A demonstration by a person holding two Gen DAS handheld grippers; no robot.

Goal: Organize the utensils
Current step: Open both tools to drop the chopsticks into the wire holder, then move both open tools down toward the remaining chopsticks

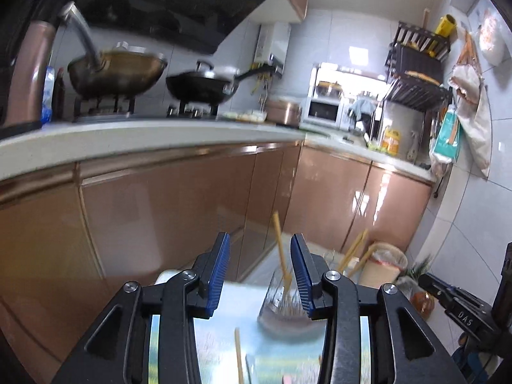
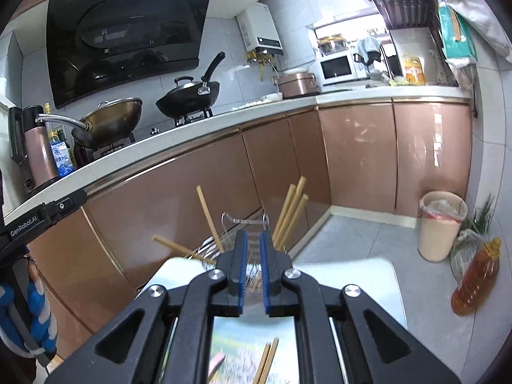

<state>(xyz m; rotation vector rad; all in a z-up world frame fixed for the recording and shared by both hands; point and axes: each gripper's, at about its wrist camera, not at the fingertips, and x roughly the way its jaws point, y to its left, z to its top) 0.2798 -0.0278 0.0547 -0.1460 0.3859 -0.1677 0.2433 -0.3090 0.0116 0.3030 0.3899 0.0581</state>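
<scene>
In the left wrist view my left gripper (image 1: 260, 256) is open, its blue pads (image 1: 220, 272) wide apart. A clear glass holder (image 1: 281, 300) stands on the small table just past the right pad, with one wooden chopstick (image 1: 280, 249) leaning in it; the view is blurred. In the right wrist view my right gripper (image 2: 252, 249) has its blue pads (image 2: 240, 265) a narrow gap apart with nothing seen between them. Just beyond its tips is a wire utensil rack (image 2: 243, 224) holding several wooden chopsticks (image 2: 291, 214). More loose chopsticks (image 2: 267, 361) lie on the table under the gripper.
The small white table (image 2: 368, 275) has a patterned top. Copper-coloured cabinet doors (image 2: 192, 198) and a white counter (image 2: 160, 140) with two woks stand behind. A beige bin (image 2: 438, 227) and an oil bottle (image 2: 476, 278) stand on the floor at right.
</scene>
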